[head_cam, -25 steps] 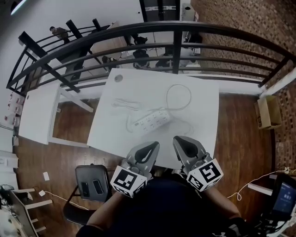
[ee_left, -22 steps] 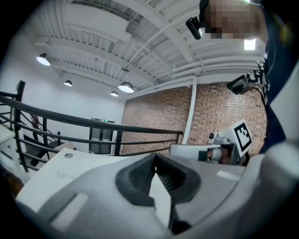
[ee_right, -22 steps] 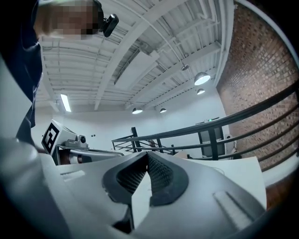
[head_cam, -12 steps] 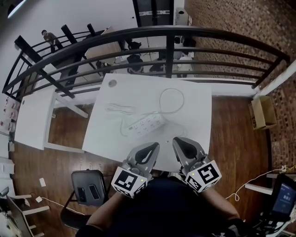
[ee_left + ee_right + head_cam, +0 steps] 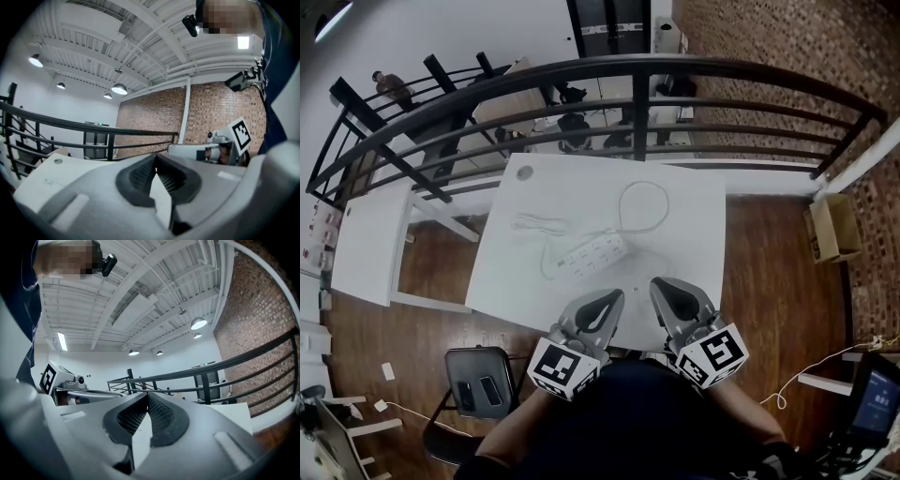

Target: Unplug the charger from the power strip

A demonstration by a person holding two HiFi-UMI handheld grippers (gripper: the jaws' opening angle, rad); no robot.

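Note:
A white power strip (image 5: 593,254) lies slanted in the middle of the white table (image 5: 694,272). One white cord (image 5: 643,203) loops behind it and another white cable (image 5: 532,224) trails off to its left. The charger's plug is too small to make out. Both grippers hover side by side over the table's near edge, short of the strip and pointing toward it. My left gripper (image 5: 612,298) (image 5: 156,157) is shut with nothing between its pads. My right gripper (image 5: 660,285) (image 5: 147,396) is shut and holds nothing as well.
A black metal railing (image 5: 637,98) runs behind the table. A second white table (image 5: 367,239) stands to the left, and a black chair (image 5: 483,380) is at the lower left. A cardboard box (image 5: 830,228) sits on the wooden floor at the right, by the brick wall.
The table and strip have drifted a little left and up in the head view. Both grippers keep the same pose and stay shut.

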